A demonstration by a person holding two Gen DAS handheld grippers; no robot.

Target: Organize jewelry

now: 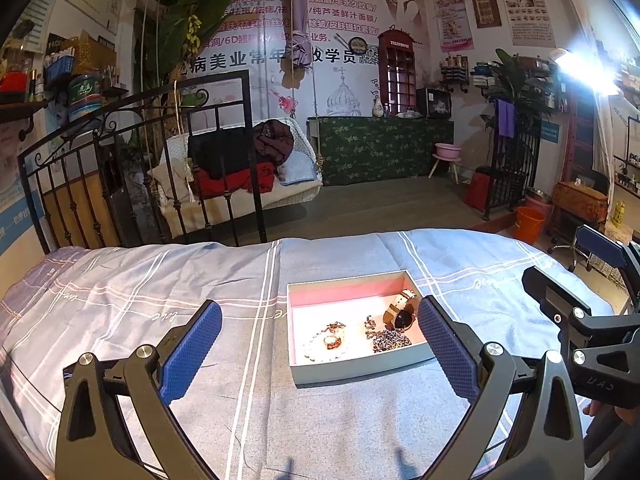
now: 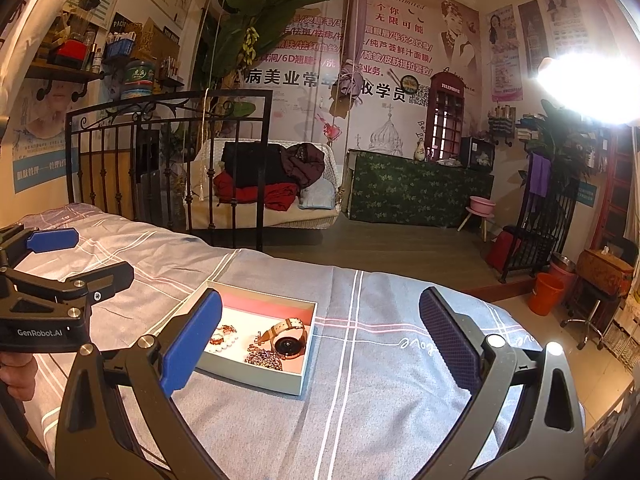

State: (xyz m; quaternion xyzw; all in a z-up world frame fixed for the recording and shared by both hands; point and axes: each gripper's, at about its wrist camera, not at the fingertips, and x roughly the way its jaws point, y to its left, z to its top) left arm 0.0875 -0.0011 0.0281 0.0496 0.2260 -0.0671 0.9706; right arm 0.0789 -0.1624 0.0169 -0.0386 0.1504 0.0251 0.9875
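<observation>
A shallow grey box with a pink lining (image 1: pixel 362 370) (image 2: pixel 256 380) lies on the blue-grey checked bedspread (image 1: pixel 160 300). In it lie a watch with a tan strap (image 1: pixel 400 314) (image 2: pixel 290 340), a dark bead bracelet (image 1: pixel 390 339) (image 2: pixel 264 358), a white bead bracelet (image 1: pixel 320 350) (image 2: pixel 224 345), an amber ring (image 1: pixel 331 340) and small charms. My left gripper (image 1: pixel 320 350) is open and empty, hovering just before the box. My right gripper (image 2: pixel 320 350) is open and empty, to the right of the box; it also shows in the left wrist view (image 1: pixel 576 300).
A black iron bed frame (image 1: pixel 140 152) (image 2: pixel 168 152) stands at the bed's far left. Beyond the bed's edge are a wicker swing seat with clothes (image 1: pixel 248 168), a green-covered counter (image 1: pixel 384 148), an orange bucket (image 1: pixel 528 224) and a stool (image 2: pixel 588 312).
</observation>
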